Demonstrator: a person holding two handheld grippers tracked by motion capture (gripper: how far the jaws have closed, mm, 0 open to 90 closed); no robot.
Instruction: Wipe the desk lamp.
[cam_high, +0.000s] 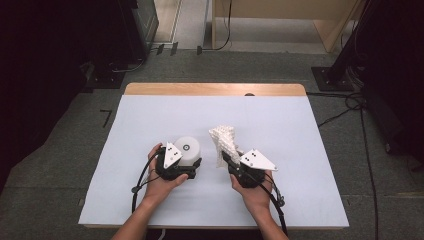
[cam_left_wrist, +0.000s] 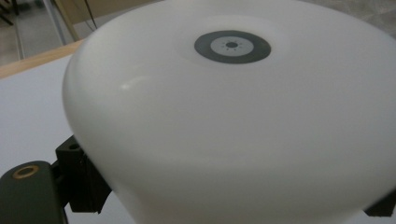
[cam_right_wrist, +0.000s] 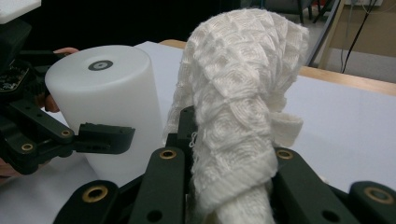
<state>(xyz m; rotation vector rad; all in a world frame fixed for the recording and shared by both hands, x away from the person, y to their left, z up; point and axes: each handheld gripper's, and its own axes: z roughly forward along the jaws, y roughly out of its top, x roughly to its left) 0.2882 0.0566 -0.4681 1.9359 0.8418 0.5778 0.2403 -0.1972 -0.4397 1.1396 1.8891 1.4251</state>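
A white cylinder (cam_high: 187, 148) with a small grey ring mark on its top stands on the table, left of centre. My left gripper (cam_high: 190, 163) is shut on its lower part, one black finger (cam_left_wrist: 81, 184) pressed to each side. In the left gripper view the cylinder (cam_left_wrist: 224, 116) looms very close. A white knitted cloth (cam_high: 223, 140) rises bunched from my right gripper (cam_high: 226, 159), which is shut on it. The right gripper view has the cloth (cam_right_wrist: 238, 102) clamped in the right gripper (cam_right_wrist: 229, 140), with the cylinder (cam_right_wrist: 107, 102) and a left finger (cam_right_wrist: 100, 137) to its left.
The table is covered by a white sheet (cam_high: 280, 115), with a wooden strip (cam_high: 215, 89) along the far edge. Grey floor surrounds it. Cables and a black stand base (cam_high: 332, 77) lie at the right, dark equipment at the left.
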